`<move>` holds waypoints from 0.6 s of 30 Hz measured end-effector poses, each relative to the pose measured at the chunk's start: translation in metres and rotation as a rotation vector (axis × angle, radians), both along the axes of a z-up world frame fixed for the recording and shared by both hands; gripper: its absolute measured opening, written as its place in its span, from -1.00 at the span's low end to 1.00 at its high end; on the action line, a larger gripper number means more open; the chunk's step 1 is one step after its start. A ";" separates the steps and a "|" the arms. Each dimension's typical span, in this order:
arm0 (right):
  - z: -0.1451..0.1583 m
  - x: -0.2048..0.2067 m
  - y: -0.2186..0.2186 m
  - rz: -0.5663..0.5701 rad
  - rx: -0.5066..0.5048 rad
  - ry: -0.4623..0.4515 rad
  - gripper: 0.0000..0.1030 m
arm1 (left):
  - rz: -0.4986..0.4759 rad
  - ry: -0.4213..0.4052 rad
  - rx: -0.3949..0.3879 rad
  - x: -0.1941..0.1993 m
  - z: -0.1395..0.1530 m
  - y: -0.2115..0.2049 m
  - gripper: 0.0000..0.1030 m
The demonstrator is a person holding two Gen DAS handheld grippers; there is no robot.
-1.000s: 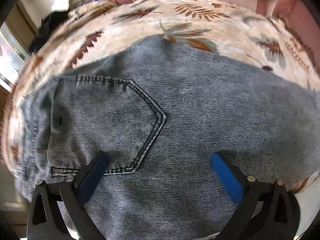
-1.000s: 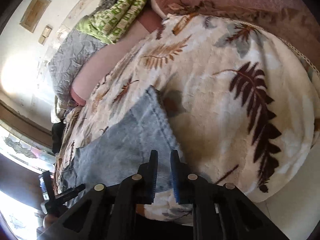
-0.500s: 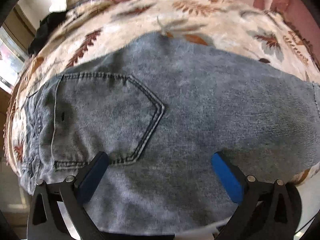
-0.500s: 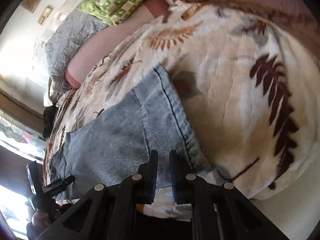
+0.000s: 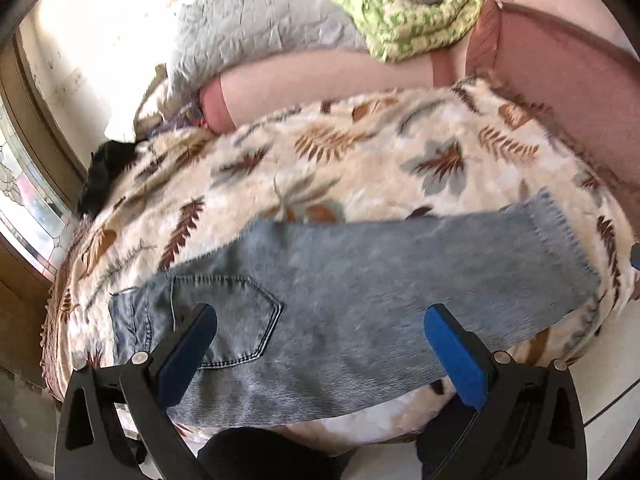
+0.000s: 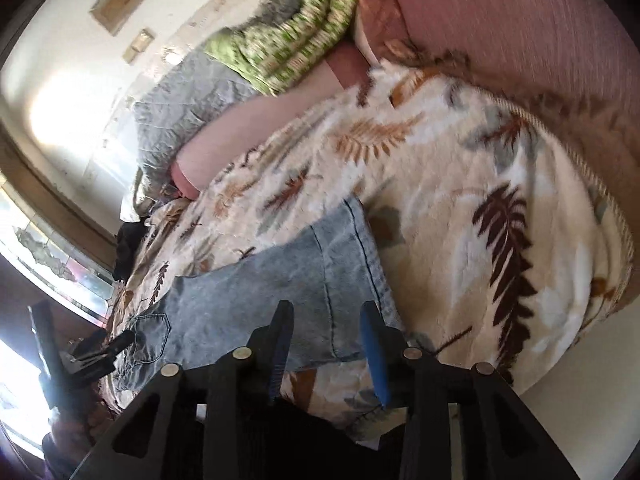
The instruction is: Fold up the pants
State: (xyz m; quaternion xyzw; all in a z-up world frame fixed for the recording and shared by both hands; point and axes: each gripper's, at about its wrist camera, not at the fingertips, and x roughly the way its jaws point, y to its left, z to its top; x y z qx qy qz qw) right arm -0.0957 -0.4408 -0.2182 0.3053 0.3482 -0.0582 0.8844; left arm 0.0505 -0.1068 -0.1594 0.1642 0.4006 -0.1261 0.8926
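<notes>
The blue denim pants (image 5: 344,304) lie flat on the leaf-print blanket (image 5: 360,152), folded lengthwise, back pocket (image 5: 236,316) at the left and hem (image 5: 560,236) at the right. My left gripper (image 5: 320,344) is open and empty, raised above the near edge of the pants. In the right wrist view the pants (image 6: 280,292) lie with the hem (image 6: 368,256) nearest me. My right gripper (image 6: 326,344) is open and empty, just above the hem end. The left gripper (image 6: 100,352) shows at the far left there.
A grey quilted pillow (image 5: 260,36), a green patterned blanket (image 5: 412,12) and a pink bolster (image 5: 320,88) lie at the head of the bed. A pink headboard cushion (image 5: 560,80) is at the right. A window (image 5: 28,208) is at the left. The bed edge (image 5: 360,432) is near me.
Both grippers have pulled back and up from the pants, so more of the bed shows. My right gripper was shut and has opened. The pants lie still.
</notes>
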 end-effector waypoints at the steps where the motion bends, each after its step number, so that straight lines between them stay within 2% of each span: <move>1: 0.005 -0.001 0.002 0.005 -0.015 -0.011 -0.26 | -0.002 -0.017 -0.010 -0.004 0.007 0.000 1.00; 3: 0.013 -0.002 0.007 0.020 -0.030 -0.033 -0.19 | 0.002 -0.045 -0.018 -0.008 0.017 -0.002 1.00; 5: 0.017 -0.002 0.011 0.032 -0.035 -0.048 0.09 | 0.001 -0.070 -0.017 -0.010 0.023 -0.002 1.00; 6: 0.018 -0.002 0.013 0.037 -0.039 -0.055 0.12 | 0.001 -0.078 -0.015 -0.012 0.025 -0.002 1.00; 18: 0.011 0.008 0.025 0.075 -0.044 -0.028 0.12 | 0.019 -0.081 -0.024 -0.013 0.027 0.003 1.00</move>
